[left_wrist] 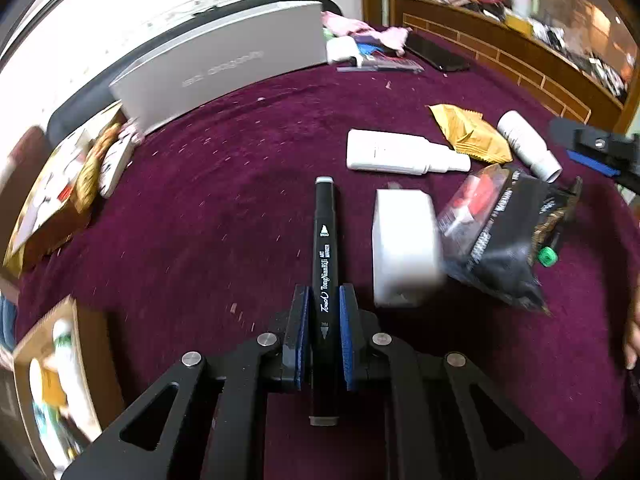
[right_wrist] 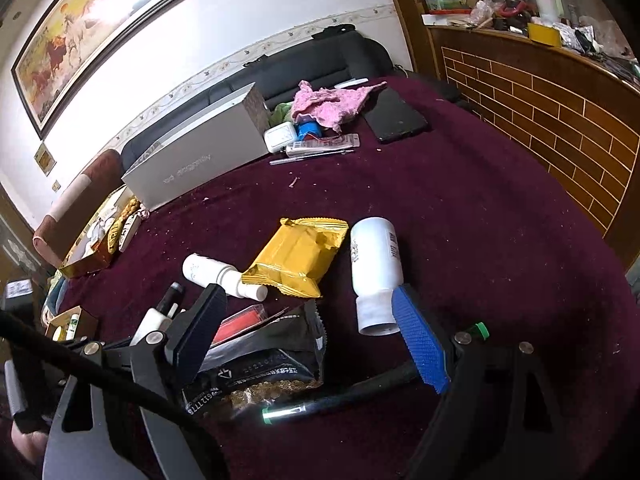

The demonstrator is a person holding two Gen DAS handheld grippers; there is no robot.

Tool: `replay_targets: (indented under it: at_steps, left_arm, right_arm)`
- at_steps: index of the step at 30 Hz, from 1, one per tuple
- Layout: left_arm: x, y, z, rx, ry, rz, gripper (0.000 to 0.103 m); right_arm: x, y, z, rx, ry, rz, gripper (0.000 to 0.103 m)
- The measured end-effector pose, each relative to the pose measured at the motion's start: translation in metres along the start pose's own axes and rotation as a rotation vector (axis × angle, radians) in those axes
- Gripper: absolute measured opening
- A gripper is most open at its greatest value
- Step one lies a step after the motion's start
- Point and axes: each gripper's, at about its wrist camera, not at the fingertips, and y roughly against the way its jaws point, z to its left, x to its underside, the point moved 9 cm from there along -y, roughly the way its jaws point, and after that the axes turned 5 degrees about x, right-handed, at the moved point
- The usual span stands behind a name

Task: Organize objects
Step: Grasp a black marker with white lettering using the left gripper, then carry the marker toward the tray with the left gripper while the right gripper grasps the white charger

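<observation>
Step in hand: we judge this as the pick-up of one item; our left gripper (left_wrist: 324, 320) pinches the slim black plastic marker pen with white lettering (left_wrist: 326, 256) between its blue pads, low on the barrel.
Marker's place: lengthwise along the fingers, grey cap pointing to 12 o'clock, over the plush maroon cloth table top (left_wrist: 200, 220).
Right gripper (right_wrist: 308, 320): spread wide, pinching nothing; it hangs above the glossy black crinkled foil pouch (right_wrist: 264, 364), with the white plastic bottle with a ribbed cap (right_wrist: 376, 264) at its 1 o'clock.
Next move: we judge it calls for carrying the marker level to a container, perhaps the open brown cardboard box (left_wrist: 86, 344) at 8 o'clock in the left view; which bin is meant we cannot tell.
Neighbours: a white matte rectangular block (left_wrist: 404, 240), blurred, sits just beside the marker at 3 o'clock; a flat white spray bottle (left_wrist: 400, 152) lies at 1 o'clock.
Textures: a yellow crimped-edge foil snack packet (right_wrist: 296, 256) looks crackly and light; the cloth is napped and lint-flecked.
</observation>
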Motion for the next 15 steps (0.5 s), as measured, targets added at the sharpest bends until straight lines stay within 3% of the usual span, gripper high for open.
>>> replay_targets:
  at_steps: [9, 12, 15]
  left_arm:
    - [0.06, 0.045, 0.01, 0.024, 0.215, -0.02, 0.011]
    - [0.077, 0.037, 0.008, 0.046, 0.282, 0.007, 0.011]
    - [0.069, 0.032, 0.0, 0.032, 0.259, 0.005, 0.013]
  right_arm:
    - [0.009, 0.004, 0.029, -0.04, 0.11, -0.014, 0.085]
    - [0.014, 0.007, 0.046, -0.12, 0.085, 0.027, 0.085]
    - [0.016, 0.013, 0.074, -0.209, 0.084, 0.088, 0.085]
